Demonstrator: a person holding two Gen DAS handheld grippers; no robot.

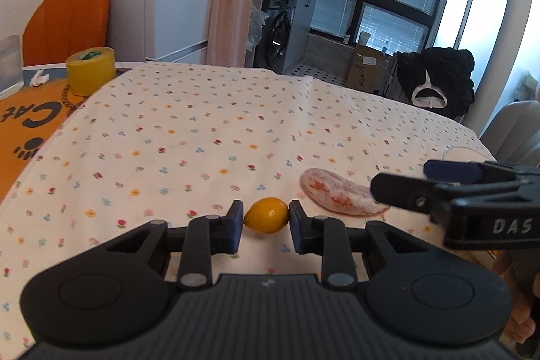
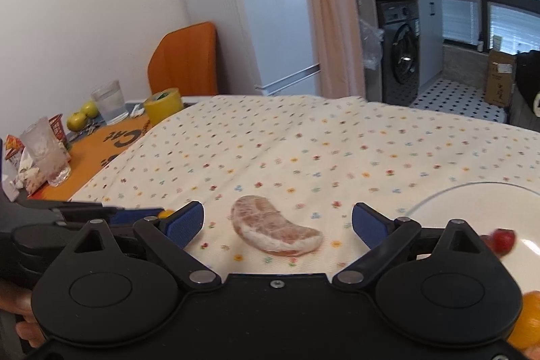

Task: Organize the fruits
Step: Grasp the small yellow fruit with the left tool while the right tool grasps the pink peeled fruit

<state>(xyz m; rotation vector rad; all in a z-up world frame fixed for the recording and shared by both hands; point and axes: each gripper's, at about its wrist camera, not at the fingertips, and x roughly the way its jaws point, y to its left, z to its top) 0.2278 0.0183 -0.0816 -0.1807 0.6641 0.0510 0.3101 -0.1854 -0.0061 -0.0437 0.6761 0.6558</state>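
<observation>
A small orange-yellow fruit [image 1: 266, 215] sat between the blue pads of the left gripper [image 1: 266, 217], both pads touching its sides, just above the flowered tablecloth [image 1: 202, 123]. Just to its right a peeled pomelo segment [image 2: 275, 233] lay flat on the cloth, centred between the widely spread fingers of the right gripper [image 2: 277, 223], neither pad touching it. A glass bowl [image 2: 472, 191] stood at the right, holding a red fruit [image 2: 503, 240] and an orange one [image 2: 528, 323]. Far left, a yellow tape roll [image 1: 91, 70], drinking glasses [image 2: 109, 102] and two green apples [image 2: 81, 117] stood near an orange mat [image 1: 23, 123].
</observation>
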